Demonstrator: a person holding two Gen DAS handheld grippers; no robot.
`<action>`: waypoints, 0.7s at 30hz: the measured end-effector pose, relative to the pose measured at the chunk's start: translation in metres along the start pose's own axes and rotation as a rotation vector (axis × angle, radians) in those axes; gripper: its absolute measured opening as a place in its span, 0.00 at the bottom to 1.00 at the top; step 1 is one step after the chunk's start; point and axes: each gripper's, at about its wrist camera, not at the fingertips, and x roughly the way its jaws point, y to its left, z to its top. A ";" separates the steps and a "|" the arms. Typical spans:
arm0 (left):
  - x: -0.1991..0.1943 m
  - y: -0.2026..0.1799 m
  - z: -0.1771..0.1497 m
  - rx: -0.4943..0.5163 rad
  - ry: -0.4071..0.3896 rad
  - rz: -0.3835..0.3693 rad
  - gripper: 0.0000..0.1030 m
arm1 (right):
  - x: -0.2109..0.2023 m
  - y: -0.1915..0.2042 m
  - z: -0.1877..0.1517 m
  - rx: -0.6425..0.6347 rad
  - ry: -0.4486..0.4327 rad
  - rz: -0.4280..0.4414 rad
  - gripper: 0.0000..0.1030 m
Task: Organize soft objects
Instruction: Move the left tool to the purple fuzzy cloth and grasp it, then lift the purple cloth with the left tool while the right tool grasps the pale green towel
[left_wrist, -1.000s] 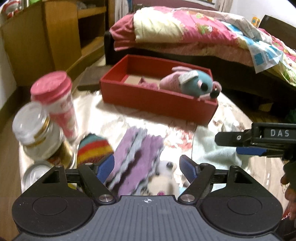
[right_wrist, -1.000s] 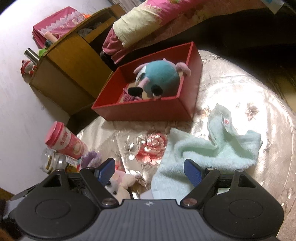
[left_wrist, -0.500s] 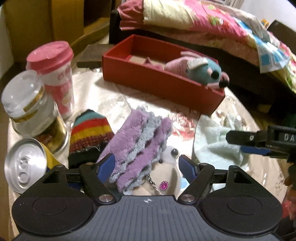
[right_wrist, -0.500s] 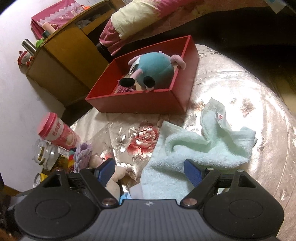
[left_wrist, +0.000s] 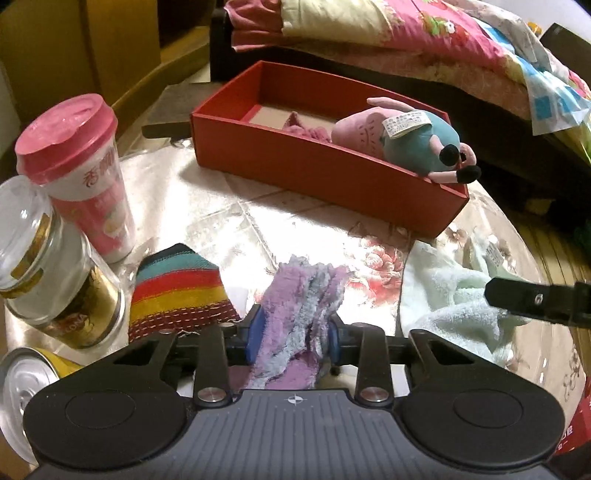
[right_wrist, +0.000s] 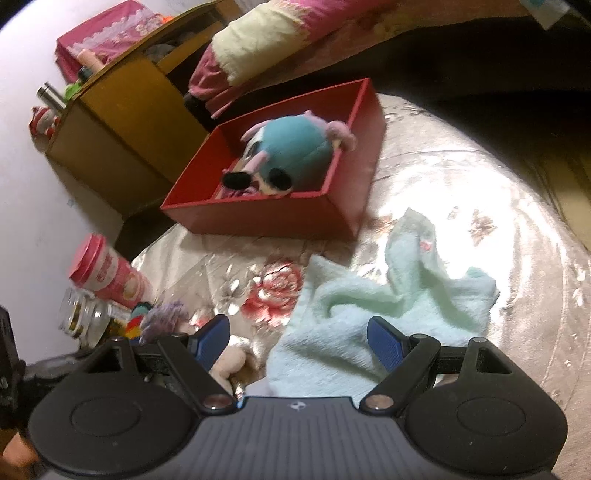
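the purple sock (left_wrist: 303, 306) on the tabletop (left_wrist: 258, 221) is now pinched between the left gripper (left_wrist: 293, 338) pads, which stood wide apart half a second ago. the right gripper (right_wrist: 297, 338) hangs spread over the green towel (right_wrist: 369, 310), near the red box (left_wrist: 314, 166).

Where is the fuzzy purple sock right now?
In the left wrist view the fuzzy purple sock sits low in the middle, pinched in the left gripper, between the striped rainbow sock and the pale green towel.
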 end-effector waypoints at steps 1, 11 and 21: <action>-0.001 0.001 0.000 -0.001 0.002 0.000 0.28 | -0.001 -0.002 0.001 0.005 -0.004 -0.003 0.55; -0.039 0.022 0.004 -0.110 -0.048 -0.150 0.17 | -0.004 -0.013 0.013 0.015 -0.019 -0.028 0.55; -0.053 0.025 0.009 -0.153 -0.083 -0.236 0.16 | 0.019 -0.012 0.009 -0.041 0.040 -0.092 0.55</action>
